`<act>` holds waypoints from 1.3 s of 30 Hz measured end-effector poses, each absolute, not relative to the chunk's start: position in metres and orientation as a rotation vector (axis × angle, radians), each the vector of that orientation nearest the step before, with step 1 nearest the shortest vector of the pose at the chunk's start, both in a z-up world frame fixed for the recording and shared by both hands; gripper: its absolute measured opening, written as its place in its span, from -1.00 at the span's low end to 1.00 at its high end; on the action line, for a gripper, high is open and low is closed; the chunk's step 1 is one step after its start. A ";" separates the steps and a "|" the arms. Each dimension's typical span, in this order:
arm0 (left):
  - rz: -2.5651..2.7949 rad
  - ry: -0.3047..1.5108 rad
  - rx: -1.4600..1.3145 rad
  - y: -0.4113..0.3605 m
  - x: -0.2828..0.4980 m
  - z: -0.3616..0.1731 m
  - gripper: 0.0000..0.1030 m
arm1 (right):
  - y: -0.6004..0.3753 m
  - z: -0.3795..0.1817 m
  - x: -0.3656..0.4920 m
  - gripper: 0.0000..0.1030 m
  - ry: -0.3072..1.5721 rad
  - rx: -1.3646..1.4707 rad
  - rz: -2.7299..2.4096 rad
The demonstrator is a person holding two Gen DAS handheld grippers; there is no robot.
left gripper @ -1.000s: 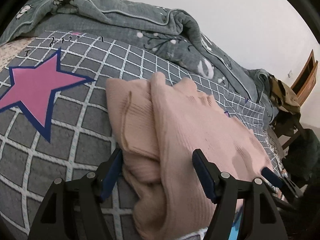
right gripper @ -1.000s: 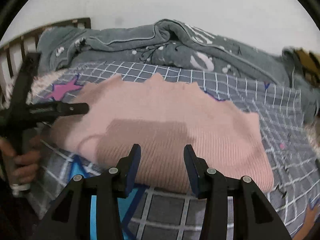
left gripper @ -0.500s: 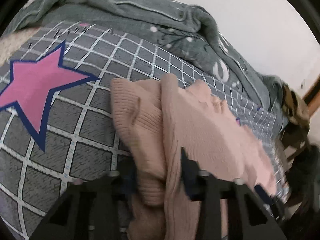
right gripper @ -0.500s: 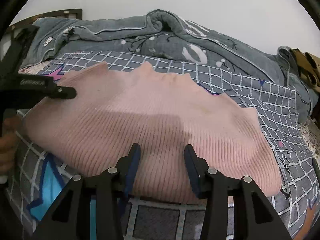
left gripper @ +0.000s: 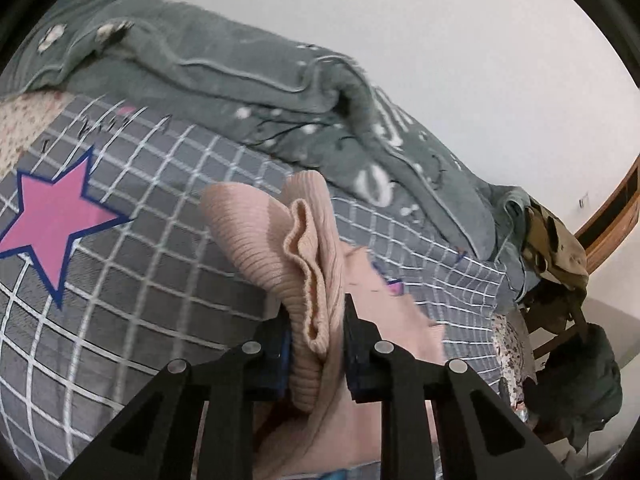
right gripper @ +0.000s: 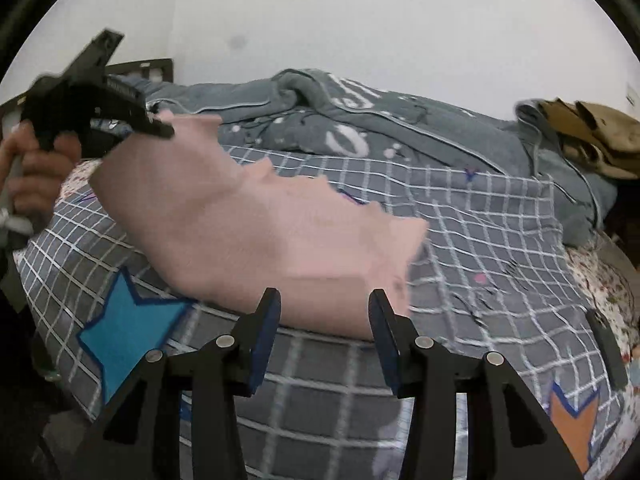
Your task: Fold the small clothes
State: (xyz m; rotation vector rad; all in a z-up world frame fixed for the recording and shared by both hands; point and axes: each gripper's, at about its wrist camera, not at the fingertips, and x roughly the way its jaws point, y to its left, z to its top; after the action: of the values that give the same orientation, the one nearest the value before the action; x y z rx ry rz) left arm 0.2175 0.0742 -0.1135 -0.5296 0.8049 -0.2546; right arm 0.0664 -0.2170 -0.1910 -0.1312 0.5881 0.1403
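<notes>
A pink ribbed sweater [right gripper: 260, 232] lies across the grey checked bed cover [right gripper: 480, 240]. My left gripper [left gripper: 316, 320] has a bunched fold of the sweater [left gripper: 256, 232] between its pads, which press on it while the jaws are still closing. In the right wrist view a person's hand [right gripper: 36, 164] holds the left gripper [right gripper: 160, 130] raised at the far left, so that end of the sweater hangs off the bed. My right gripper [right gripper: 324, 304] stands open at the sweater's near edge, gripping nothing.
A rumpled grey quilt [right gripper: 400, 120] is heaped along the wall behind the sweater. A chair piled with clothes [left gripper: 556, 248] stands past the bed's far right end. A dark flat object [right gripper: 606, 344] lies on the cover at the right. A dark headboard [right gripper: 152, 68] is at the left.
The left gripper closed on the sweater's bunched fold and lifted that end off the bed. The right gripper slid sideways along the near edge, still open.
</notes>
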 end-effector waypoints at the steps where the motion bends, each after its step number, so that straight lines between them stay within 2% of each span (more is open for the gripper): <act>1: -0.256 0.810 -0.523 0.060 0.218 -0.105 -0.62 | -0.224 -0.191 0.064 -0.13 0.589 -0.124 0.133; 7: -0.310 0.856 -0.491 -0.020 0.220 -0.092 -0.62 | -0.268 -0.189 0.056 -0.13 0.604 -0.024 0.085; 10: -0.385 0.907 -0.460 -0.077 0.219 -0.111 -0.62 | -0.285 -0.189 0.056 -0.13 0.611 0.030 0.083; 12: -0.455 0.970 -0.436 -0.112 0.221 -0.132 -0.53 | -0.293 -0.189 0.054 -0.13 0.612 0.054 0.082; 15: -0.619 1.075 -0.414 -0.143 0.223 -0.153 -0.49 | -0.302 -0.190 0.052 -0.13 0.621 0.060 0.073; 17: -0.607 1.046 -0.382 -0.141 0.222 -0.151 -0.47 | -0.307 -0.189 0.051 -0.13 0.620 0.074 0.084; 22: -0.536 0.945 -0.441 -0.084 0.225 -0.132 -0.18 | -0.309 -0.184 0.057 -0.08 0.590 0.152 0.157; 24: -0.486 0.899 -0.451 -0.057 0.222 -0.125 0.09 | -0.302 -0.180 0.068 -0.04 0.577 0.212 0.228; 29: -0.373 0.834 -0.365 -0.007 0.207 -0.121 0.13 | -0.283 -0.171 0.097 0.11 0.519 0.348 0.349; 34: -0.380 0.834 -0.239 0.009 0.187 -0.138 0.20 | -0.259 -0.183 0.139 0.11 0.599 0.424 0.365; 35: -0.388 0.838 -0.230 0.010 0.184 -0.143 0.22 | -0.256 -0.186 0.146 0.07 0.622 0.417 0.347; 36: -0.390 0.846 -0.226 0.012 0.183 -0.148 0.22 | -0.253 -0.191 0.153 -0.15 0.645 0.403 0.335; 37: -0.392 0.855 -0.226 0.013 0.183 -0.153 0.22 | -0.249 -0.195 0.160 -0.66 0.677 0.380 0.336; 38: -0.394 0.865 -0.230 0.012 0.184 -0.159 0.22 | -0.245 -0.200 0.167 -0.90 0.720 0.339 0.348; 39: -0.399 0.870 -0.237 0.013 0.184 -0.162 0.22 | -0.245 -0.202 0.169 -0.90 0.731 0.303 0.356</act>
State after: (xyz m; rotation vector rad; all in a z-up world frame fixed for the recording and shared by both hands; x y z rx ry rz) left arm 0.1843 0.0129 -0.1620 -0.2367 0.8699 -0.3987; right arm 0.1690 -0.2448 -0.2018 0.3033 0.7314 0.3565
